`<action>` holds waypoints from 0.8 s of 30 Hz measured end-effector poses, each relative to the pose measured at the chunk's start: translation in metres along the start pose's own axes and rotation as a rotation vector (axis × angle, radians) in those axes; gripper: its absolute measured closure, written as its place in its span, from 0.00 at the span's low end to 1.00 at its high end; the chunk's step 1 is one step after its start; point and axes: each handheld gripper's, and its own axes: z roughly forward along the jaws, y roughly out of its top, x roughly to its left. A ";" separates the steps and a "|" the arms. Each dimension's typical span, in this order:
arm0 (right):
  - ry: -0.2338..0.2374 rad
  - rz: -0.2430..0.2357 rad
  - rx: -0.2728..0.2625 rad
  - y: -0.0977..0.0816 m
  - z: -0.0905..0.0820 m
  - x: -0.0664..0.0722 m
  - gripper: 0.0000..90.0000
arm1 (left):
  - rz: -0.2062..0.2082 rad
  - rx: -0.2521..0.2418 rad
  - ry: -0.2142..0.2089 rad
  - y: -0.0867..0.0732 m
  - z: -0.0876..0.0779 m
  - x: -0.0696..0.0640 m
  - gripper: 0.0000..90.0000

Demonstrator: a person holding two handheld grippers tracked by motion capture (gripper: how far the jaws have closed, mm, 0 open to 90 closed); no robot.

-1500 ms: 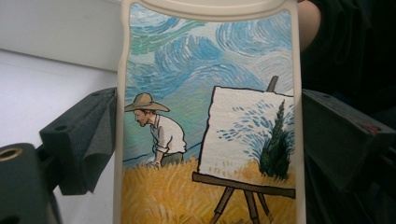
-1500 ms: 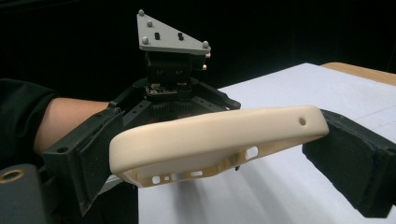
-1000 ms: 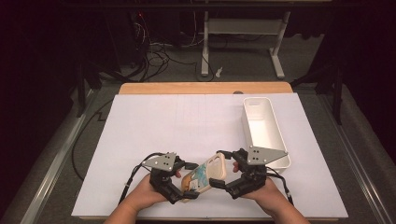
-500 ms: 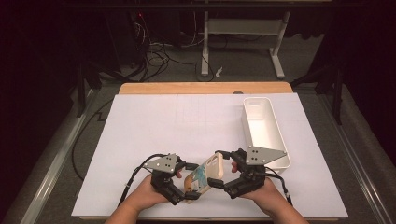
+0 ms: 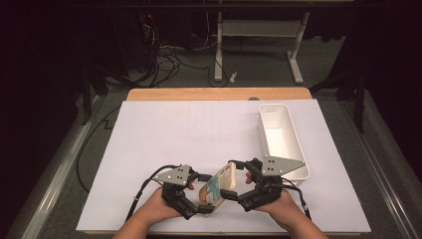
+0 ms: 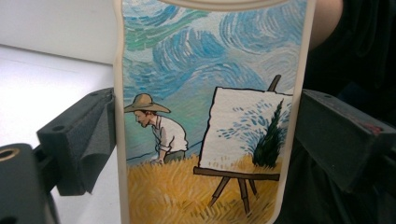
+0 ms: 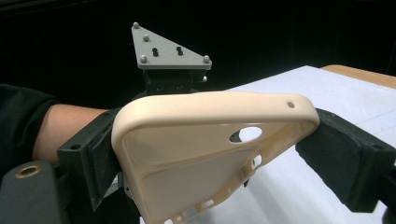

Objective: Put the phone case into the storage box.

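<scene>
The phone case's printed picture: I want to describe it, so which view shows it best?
The left gripper view: the phone case shows its painter and easel close up. The high view gives it small; the right gripper view shows its plain inside.

Cream phone case (image 5: 219, 190) (painted back), tilted upright

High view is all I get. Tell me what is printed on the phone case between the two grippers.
Observer: The phone case shows a painted man in a straw hat beside an easel, under a swirling blue sky.
Operator: Report the left grip.
Observer: The left gripper has its pads against both long edges of the case.
Operator: Now the inside.
Observer: Seen from the right gripper, it is plain cream with a round camera hole.
</scene>
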 end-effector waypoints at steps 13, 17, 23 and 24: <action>-0.017 -0.006 -0.014 0.002 -0.004 0.000 0.13 | -0.020 -0.015 0.087 -0.001 -0.005 0.001 0.00; -0.024 -0.010 -0.012 0.002 -0.005 0.000 0.13 | -0.022 -0.019 0.116 -0.003 -0.009 0.002 0.00; -0.040 -0.020 -0.009 0.003 -0.007 -0.001 0.13 | -0.025 -0.043 0.185 -0.006 -0.019 0.005 0.00; -0.043 -0.021 -0.008 0.002 -0.007 -0.001 0.13 | -0.028 -0.042 0.195 -0.007 -0.021 0.005 0.00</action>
